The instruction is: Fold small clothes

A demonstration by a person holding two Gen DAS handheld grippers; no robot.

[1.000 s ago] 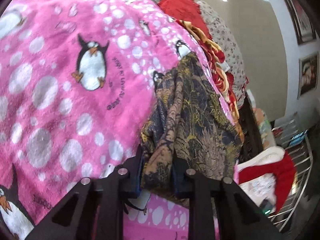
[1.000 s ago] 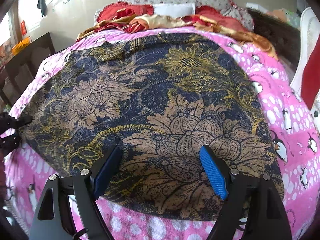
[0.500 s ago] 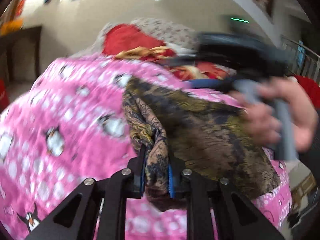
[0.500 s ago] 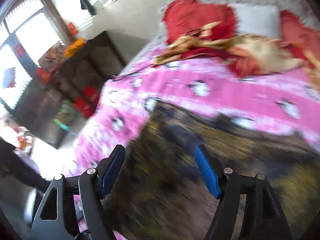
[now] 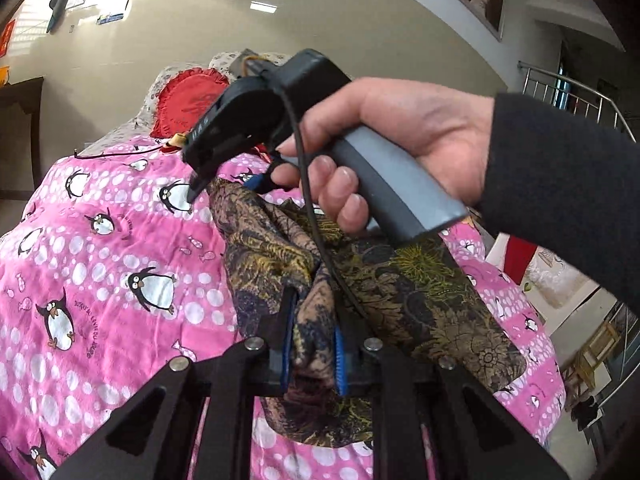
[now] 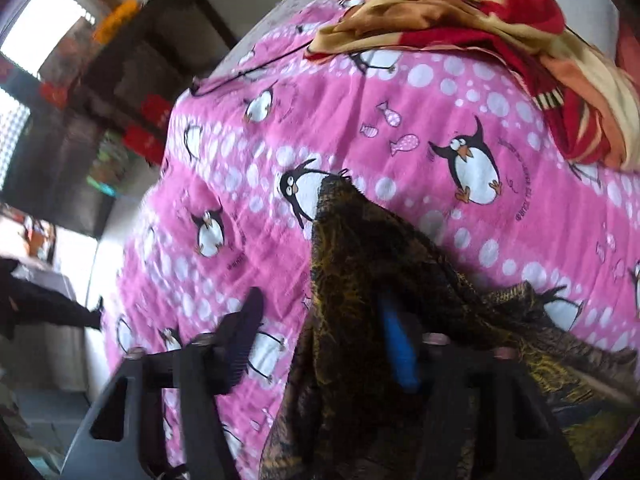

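A dark floral garment (image 5: 416,292) in navy, gold and tan lies on a pink penguin blanket (image 5: 100,240). My left gripper (image 5: 312,352) is shut on a bunched edge of it, lifting a ridge of cloth. My right gripper (image 6: 324,344) is open. The garment (image 6: 360,264) rises in a peak between its fingers and drapes over the right blue pad (image 6: 396,348). In the left wrist view the right gripper (image 5: 256,120) and the hand holding it hover over the garment's far edge.
A red and yellow cloth (image 6: 500,20) is heaped at the head of the bed beside a red ruffled cushion (image 5: 188,100). Dark furniture (image 6: 100,100) stands left of the bed. A metal railing (image 5: 576,92) is at the right.
The right gripper swung from over the flat garment to its far left edge. The left gripper lifted its held edge and turned toward the head of the bed. The garment has bunched up.
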